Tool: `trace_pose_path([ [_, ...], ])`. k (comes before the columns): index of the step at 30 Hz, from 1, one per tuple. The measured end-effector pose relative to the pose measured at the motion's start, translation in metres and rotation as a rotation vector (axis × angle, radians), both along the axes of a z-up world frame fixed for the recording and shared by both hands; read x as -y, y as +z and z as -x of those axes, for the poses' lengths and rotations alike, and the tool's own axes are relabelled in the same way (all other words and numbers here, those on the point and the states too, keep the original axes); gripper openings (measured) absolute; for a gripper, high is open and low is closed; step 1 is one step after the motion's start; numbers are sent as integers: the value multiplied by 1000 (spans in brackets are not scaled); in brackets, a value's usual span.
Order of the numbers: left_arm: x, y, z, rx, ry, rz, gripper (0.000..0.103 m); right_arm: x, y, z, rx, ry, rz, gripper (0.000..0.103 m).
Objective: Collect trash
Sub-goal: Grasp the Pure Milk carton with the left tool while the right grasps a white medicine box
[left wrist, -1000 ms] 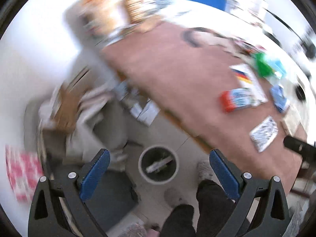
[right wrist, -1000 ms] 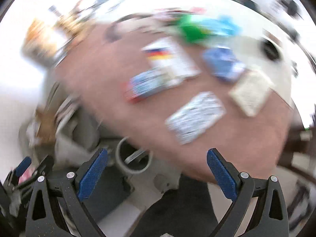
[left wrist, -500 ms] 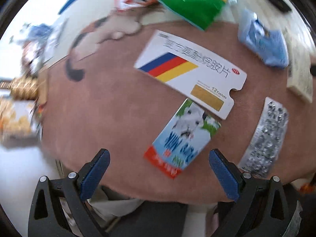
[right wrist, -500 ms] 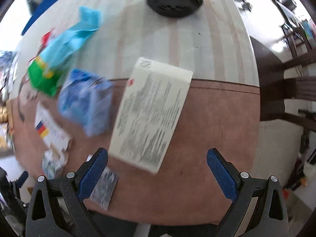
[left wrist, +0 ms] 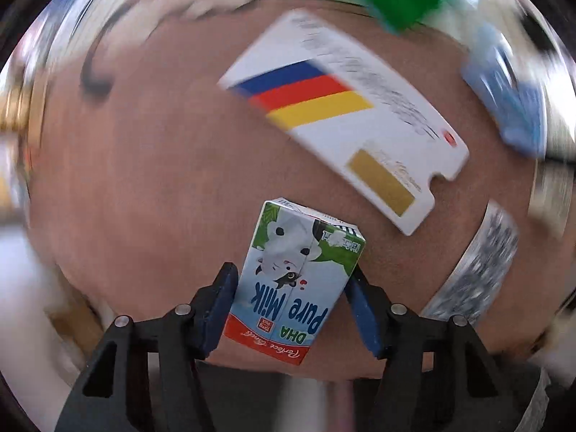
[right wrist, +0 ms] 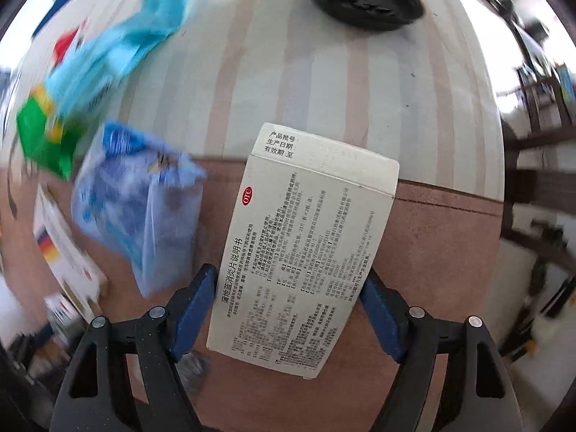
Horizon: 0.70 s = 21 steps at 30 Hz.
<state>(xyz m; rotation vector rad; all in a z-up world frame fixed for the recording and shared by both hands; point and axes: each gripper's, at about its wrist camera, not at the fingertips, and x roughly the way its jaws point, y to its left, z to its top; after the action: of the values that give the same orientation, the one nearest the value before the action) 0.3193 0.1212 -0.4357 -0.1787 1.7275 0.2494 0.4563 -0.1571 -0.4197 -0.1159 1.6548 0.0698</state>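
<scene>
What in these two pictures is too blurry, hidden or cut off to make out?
- Left wrist view: the print on the white card with blue, red and yellow stripes is smeared by motion blur.
- Left wrist view: the silver foil blister sheet is blurred, so its pills cannot be counted.
- Right wrist view: the crumpled blue plastic wrapper is blurred; its label is unreadable.
- Right wrist view: the black round lid is cut off by the top edge.

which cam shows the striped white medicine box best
The left wrist view: the striped white medicine box lies near mid-frame with its blue, red and yellow bands and gold patch visible, though motion-blurred. The right wrist view catches only a blurred sliver at its left edge.
</scene>
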Motion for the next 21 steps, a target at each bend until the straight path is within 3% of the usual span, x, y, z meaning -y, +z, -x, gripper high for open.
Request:
trace_pose_path([
  [3, -23, 0, 21, 10, 292, 112, 58, -12, -2, 15, -5, 138, 45, 80],
  [6, -32, -5, 35, 23, 441, 198, 58, -17, -2, 25, -10, 227, 75, 81],
  [9, -26, -13, 38, 7, 424, 201, 59, -19, -7, 32, -17, 224, 95, 86],
  [15, -1, -8, 31, 40, 348, 106, 58, -9, -17, 40, -30, 106, 48, 86],
  [17, 5, -5, 33, 64, 339, 89, 51, 9, -18, 42, -9, 89, 31, 84],
  [21, 23, 0, 37, 89, 333, 62, 51, 15, -16, 50, 22, 91, 28, 80],
])
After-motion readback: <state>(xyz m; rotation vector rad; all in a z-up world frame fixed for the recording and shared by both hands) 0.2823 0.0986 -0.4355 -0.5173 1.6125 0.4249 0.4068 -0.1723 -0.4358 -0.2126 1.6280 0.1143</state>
